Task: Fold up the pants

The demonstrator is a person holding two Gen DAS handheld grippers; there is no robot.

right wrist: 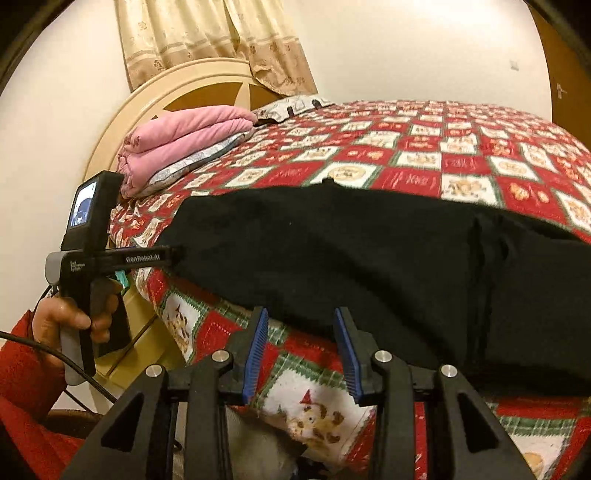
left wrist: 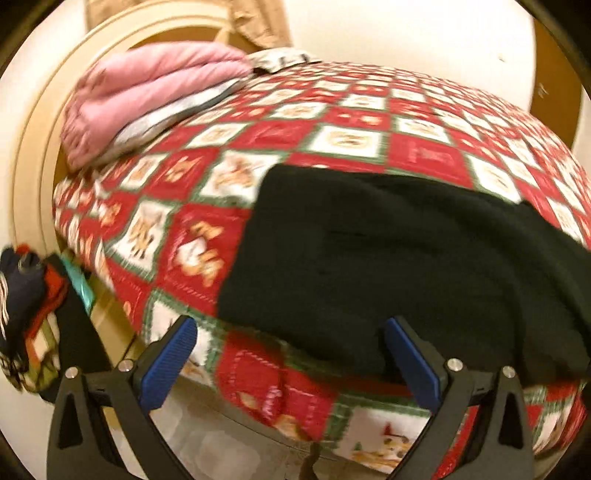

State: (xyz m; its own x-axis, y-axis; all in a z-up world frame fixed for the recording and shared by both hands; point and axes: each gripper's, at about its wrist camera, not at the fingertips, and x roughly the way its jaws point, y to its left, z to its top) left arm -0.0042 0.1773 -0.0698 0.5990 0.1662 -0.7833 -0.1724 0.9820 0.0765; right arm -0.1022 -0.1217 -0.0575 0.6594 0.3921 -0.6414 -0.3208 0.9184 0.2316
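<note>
Black pants (left wrist: 388, 258) lie flat on the bed near its front edge; they also show in the right wrist view (right wrist: 351, 258). My left gripper (left wrist: 291, 336) is open wide, its blue pads either side of the pants' near edge, holding nothing. In the right wrist view the left gripper's body (right wrist: 110, 258) shows at the pants' left end. My right gripper (right wrist: 301, 325) is open and empty, just in front of the pants' near edge over the bedspread.
The bed has a red, white and green checked bedspread (right wrist: 424, 155). Folded pink and grey blankets (right wrist: 184, 140) lie at the head by the cream headboard (right wrist: 155, 92). Clothes (left wrist: 26, 302) hang at the left. A curtain (right wrist: 207, 33) hangs on the wall behind.
</note>
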